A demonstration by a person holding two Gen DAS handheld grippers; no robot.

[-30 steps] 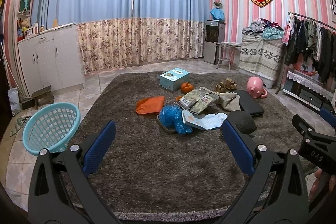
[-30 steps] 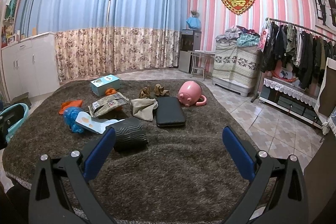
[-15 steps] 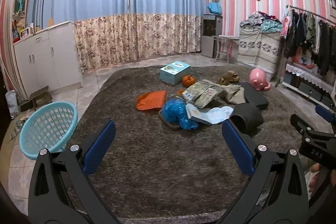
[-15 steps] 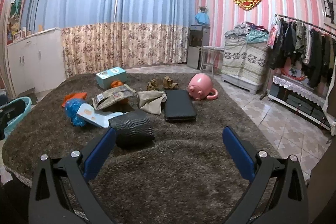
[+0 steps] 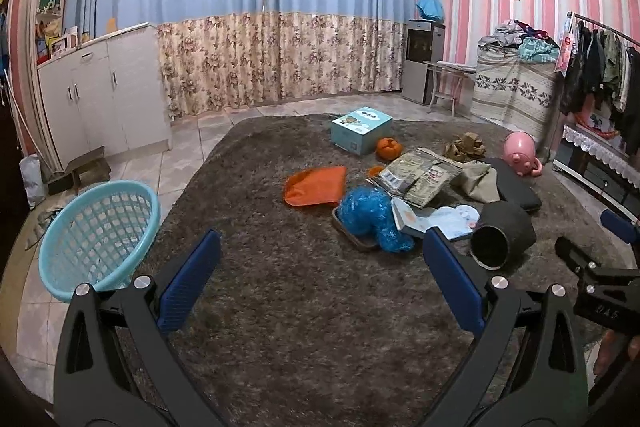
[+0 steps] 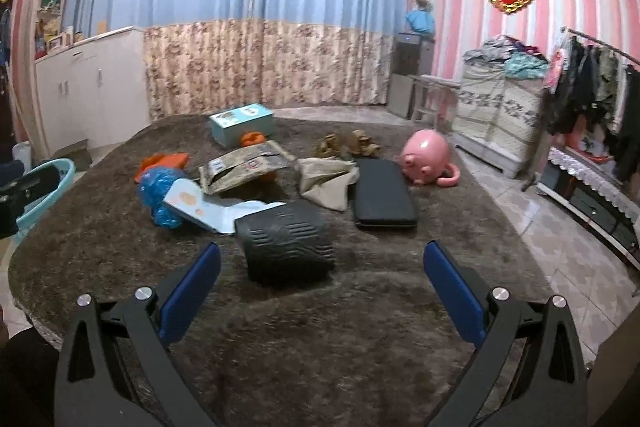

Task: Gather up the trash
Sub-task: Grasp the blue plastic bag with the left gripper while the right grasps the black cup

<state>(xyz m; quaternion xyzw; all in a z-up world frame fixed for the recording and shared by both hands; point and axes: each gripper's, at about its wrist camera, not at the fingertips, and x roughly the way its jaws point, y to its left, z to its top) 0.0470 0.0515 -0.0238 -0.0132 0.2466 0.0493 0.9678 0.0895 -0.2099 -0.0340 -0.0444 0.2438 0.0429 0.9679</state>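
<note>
Both black, blue-padded grippers, left and right, hover spread wide and empty over the shaggy brown rug. Just ahead of the right one lies a black ribbed rubber cylinder on its side; beyond it, a crumpled blue plastic bag, pale printed paper and flattened green-grey packets lie heaped together, well right of the light-blue mesh basket

We are seeing the left gripper showing two matte black triangular arms with cut-out slots, silver round screws at the joints, and flat royal-blue pads lining the fingers. The right gripper is showing the same black frame, silver screws and blue pads.
</note>
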